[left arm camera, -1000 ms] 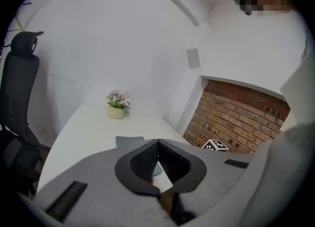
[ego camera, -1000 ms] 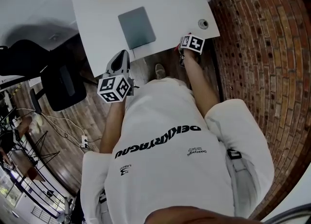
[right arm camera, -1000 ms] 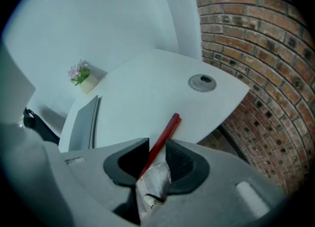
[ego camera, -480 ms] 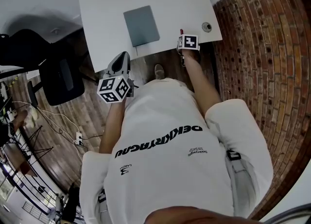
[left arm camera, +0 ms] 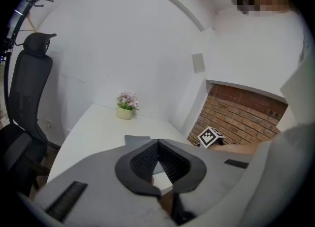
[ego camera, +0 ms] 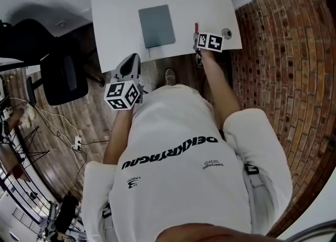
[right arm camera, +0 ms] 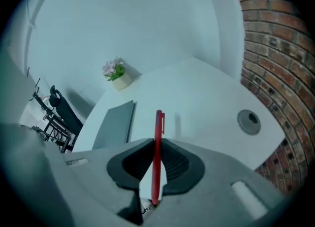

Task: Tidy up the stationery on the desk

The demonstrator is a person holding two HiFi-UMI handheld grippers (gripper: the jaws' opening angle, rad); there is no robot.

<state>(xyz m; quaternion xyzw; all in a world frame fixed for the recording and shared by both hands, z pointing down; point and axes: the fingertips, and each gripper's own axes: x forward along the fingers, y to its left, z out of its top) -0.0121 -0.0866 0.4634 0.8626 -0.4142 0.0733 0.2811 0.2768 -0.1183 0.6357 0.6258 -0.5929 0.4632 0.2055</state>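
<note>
Right of the notebook [ego camera: 156,25] — pen [right arm camera: 158,122] pinched in right gripper [right arm camera: 155,145], long axis along the jaws; left gripper [left arm camera: 158,145] pressed together, empty, farther off.

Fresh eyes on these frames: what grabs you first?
The red pen stands out, clamped between the jaws of the right gripper and pointing out over the white desk. Next comes the grey notebook lying flat mid-desk, with a small flower pot at the far edge. The brick wall runs along the desk's right side.
</note>
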